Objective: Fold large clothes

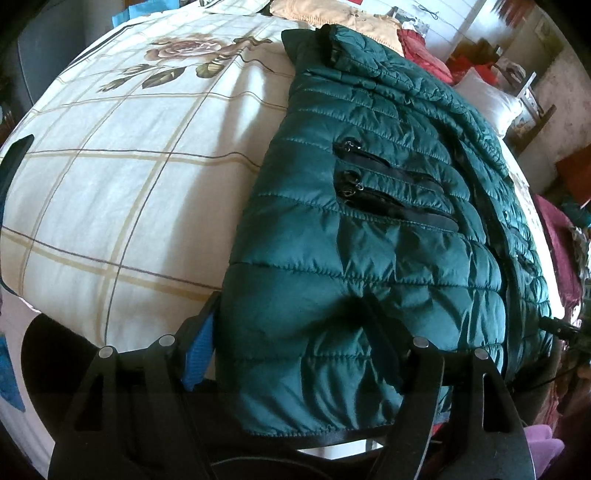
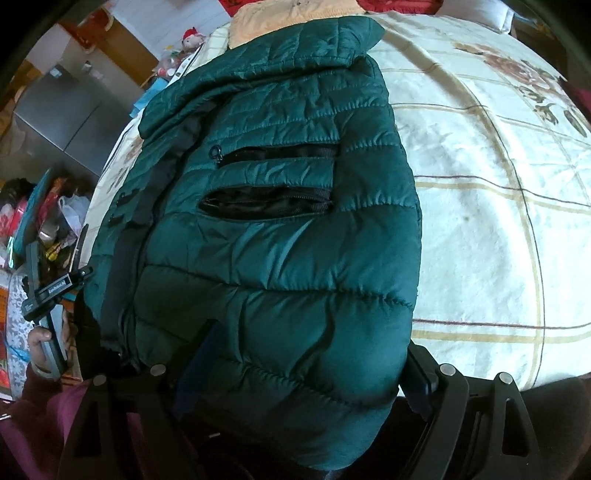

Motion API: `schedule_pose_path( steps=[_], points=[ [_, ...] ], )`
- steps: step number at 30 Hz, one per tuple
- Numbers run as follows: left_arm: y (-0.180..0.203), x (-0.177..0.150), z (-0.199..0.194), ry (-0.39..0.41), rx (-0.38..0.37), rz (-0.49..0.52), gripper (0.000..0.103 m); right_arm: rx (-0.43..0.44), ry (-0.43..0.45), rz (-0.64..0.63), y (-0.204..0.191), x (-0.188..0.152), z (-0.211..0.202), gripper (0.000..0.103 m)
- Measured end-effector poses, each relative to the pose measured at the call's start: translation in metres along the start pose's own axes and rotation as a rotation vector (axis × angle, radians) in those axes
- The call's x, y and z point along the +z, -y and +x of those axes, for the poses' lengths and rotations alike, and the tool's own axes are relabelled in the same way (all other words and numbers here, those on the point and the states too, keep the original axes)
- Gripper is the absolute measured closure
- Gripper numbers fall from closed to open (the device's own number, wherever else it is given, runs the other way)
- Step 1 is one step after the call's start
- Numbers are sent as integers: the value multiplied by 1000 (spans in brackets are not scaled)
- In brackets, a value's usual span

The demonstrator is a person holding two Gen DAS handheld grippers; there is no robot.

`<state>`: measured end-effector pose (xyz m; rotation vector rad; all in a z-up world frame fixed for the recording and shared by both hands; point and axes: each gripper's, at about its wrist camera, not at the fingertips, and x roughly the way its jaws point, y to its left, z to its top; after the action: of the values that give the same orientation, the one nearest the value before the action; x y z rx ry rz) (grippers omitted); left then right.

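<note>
A dark green quilted puffer jacket (image 1: 369,236) lies lengthwise on a bed, collar at the far end, black zip pockets on its front. It also shows in the right wrist view (image 2: 280,236). My left gripper (image 1: 291,321) has its jaws apart around the jacket's near hem corner, the padded fabric bulging between the fingers (image 1: 199,347). My right gripper (image 2: 306,362) stands the same way around the other near corner of the hem, fabric filling the gap. The left gripper and the hand holding it show at the left in the right wrist view (image 2: 48,291).
The bed sheet (image 1: 122,177) is cream with a brown grid and a rose print. An orange cloth (image 1: 332,14) and red fabric (image 1: 424,51) lie near the head of the bed. A white pillow (image 1: 491,99) and room clutter (image 2: 44,206) sit beside the bed.
</note>
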<state>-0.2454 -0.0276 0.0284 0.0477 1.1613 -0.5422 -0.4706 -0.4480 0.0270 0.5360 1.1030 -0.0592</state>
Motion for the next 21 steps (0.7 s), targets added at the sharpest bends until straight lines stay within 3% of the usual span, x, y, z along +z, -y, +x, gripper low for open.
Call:
schedule_pose_path(
  steps=[12, 18, 21],
  points=[
    [2, -2, 1, 16, 10, 14, 28, 8, -4, -21, -4, 1, -1, 17],
    [3, -2, 1, 19, 12, 21, 26, -9, -4, -71, -8, 1, -4, 40],
    [5, -2, 2, 21, 17, 34, 24, -3, -2, -74, -7, 1, -2, 42]
  ],
)
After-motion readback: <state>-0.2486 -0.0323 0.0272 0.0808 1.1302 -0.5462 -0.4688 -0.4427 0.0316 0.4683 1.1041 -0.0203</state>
